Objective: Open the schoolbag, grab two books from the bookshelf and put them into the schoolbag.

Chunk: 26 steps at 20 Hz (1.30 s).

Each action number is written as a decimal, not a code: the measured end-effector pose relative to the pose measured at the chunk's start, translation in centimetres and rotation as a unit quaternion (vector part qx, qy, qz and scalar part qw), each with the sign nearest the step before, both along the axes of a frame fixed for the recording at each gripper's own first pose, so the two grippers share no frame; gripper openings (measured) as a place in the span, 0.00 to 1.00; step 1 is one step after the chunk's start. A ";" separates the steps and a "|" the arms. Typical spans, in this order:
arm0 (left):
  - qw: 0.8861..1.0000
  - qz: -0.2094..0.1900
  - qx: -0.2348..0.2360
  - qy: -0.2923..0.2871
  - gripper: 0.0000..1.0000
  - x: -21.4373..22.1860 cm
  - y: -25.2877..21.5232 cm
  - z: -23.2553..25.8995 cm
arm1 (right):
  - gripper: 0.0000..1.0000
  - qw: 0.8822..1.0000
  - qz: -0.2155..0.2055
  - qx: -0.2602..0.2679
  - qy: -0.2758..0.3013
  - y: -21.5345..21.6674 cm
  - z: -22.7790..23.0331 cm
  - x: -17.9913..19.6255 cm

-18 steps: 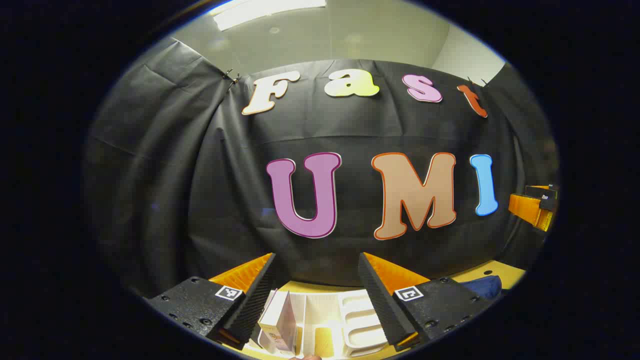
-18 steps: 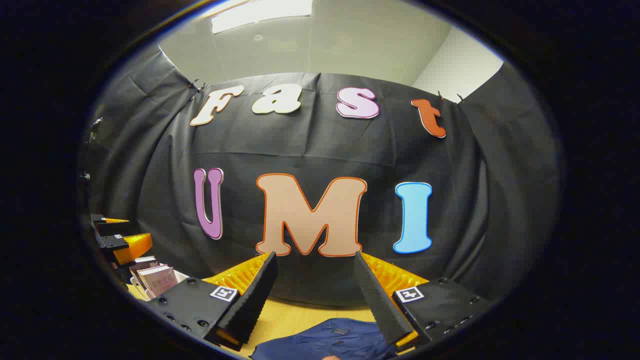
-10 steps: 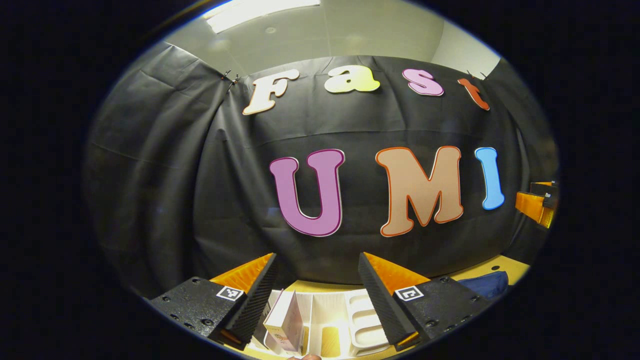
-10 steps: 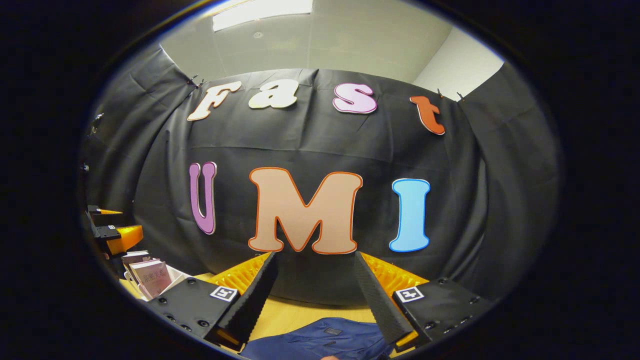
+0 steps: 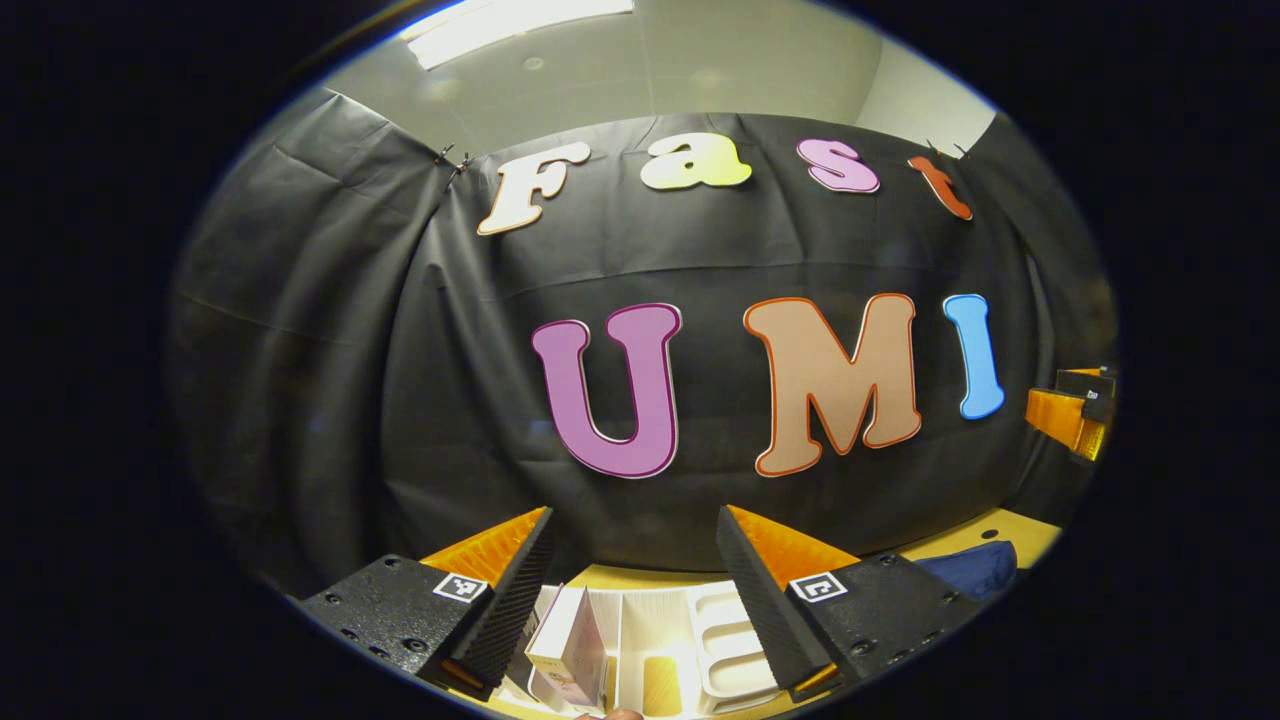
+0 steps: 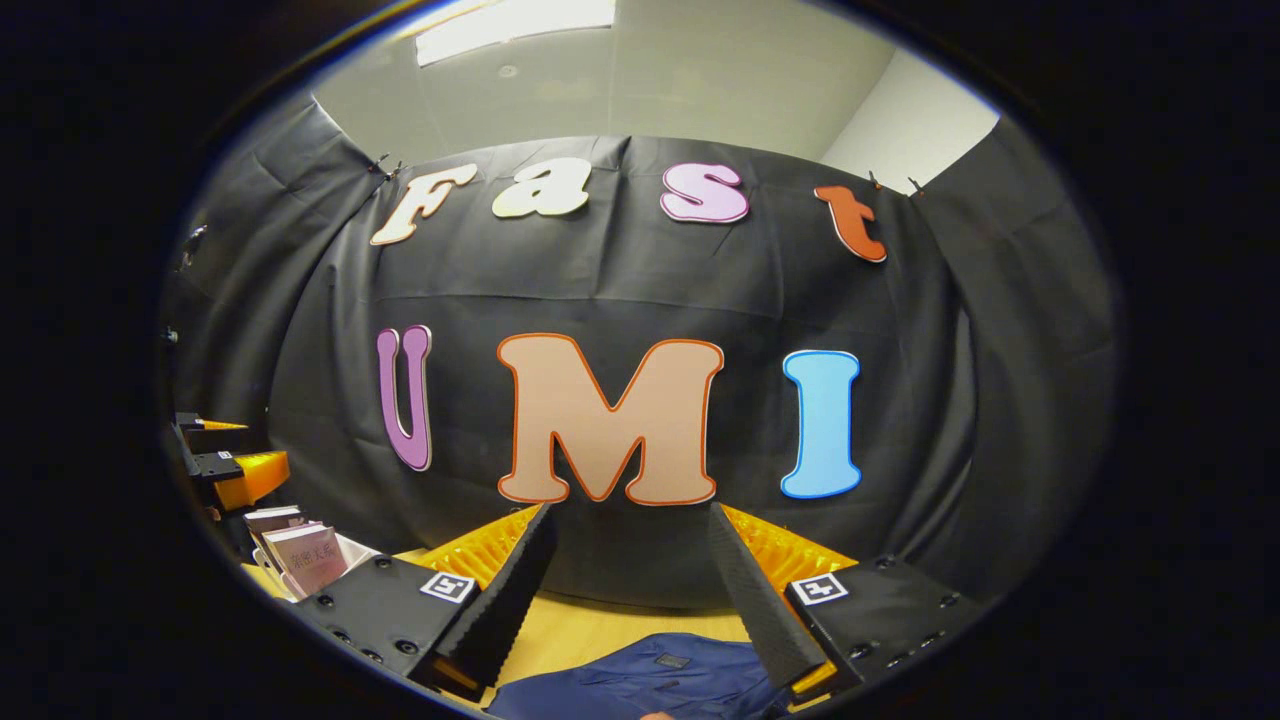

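Your left gripper [image 5: 632, 560] hangs with its fingers apart above the white bookshelf [image 5: 690, 640], where a pale book [image 5: 570, 650] stands upright, its long axis vertical. Your right gripper [image 6: 628, 560], fingers apart too, hovers over the navy schoolbag [image 6: 650, 682] lying flat on the yellow table [image 6: 600, 625]. Farther left in the right gripper view, more books [image 6: 300, 550] stand upright and lean slightly.

Matt blue cloth schoolbag [image 6: 650, 680], smooth white plastic bookshelf [image 5: 700, 640], ribbed black fingers [image 6: 510, 590], yellow wood-look table [image 6: 600, 625].
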<state>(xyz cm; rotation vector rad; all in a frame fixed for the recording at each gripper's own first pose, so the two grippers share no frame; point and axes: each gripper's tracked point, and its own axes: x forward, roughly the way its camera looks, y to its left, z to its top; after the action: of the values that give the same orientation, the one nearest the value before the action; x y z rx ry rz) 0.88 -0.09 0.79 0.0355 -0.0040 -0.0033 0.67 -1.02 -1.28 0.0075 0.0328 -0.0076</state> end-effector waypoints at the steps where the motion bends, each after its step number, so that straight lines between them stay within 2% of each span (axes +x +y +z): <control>1: 1.000 0.000 -0.001 0.001 0.92 0.1 0.0 0.0 | 0.98 1.000 0.001 -0.004 0.003 0.0 -0.3 -0.1; 9: 1.000 0.002 -0.001 0.004 0.92 0.2 0.2 0.0 | 1.00 0.996 0.053 -0.063 0.025 1.7 -2.5 -1.0; 12: 1.000 0.005 -0.008 0.007 0.93 0.1 0.7 0.2 | 1.00 0.991 0.091 -0.084 0.042 3.1 -4.0 -1.8; 18: 1.000 0.019 -0.007 0.006 0.92 -0.3 2.1 0.4 | 0.98 0.970 0.157 -0.166 0.078 5.3 -8.7 -4.0; 26: 0.999 0.033 -0.003 0.009 0.92 -0.8 3.6 0.4 | 1.00 0.930 0.253 -0.235 0.125 8.7 -16.1 -7.5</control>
<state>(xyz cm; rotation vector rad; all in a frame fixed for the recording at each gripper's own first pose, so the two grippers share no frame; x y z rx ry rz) 0.11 3.53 1.21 0.0302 0.0146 0.0622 -6.80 7.69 -17.33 -0.4842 0.2881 0.5025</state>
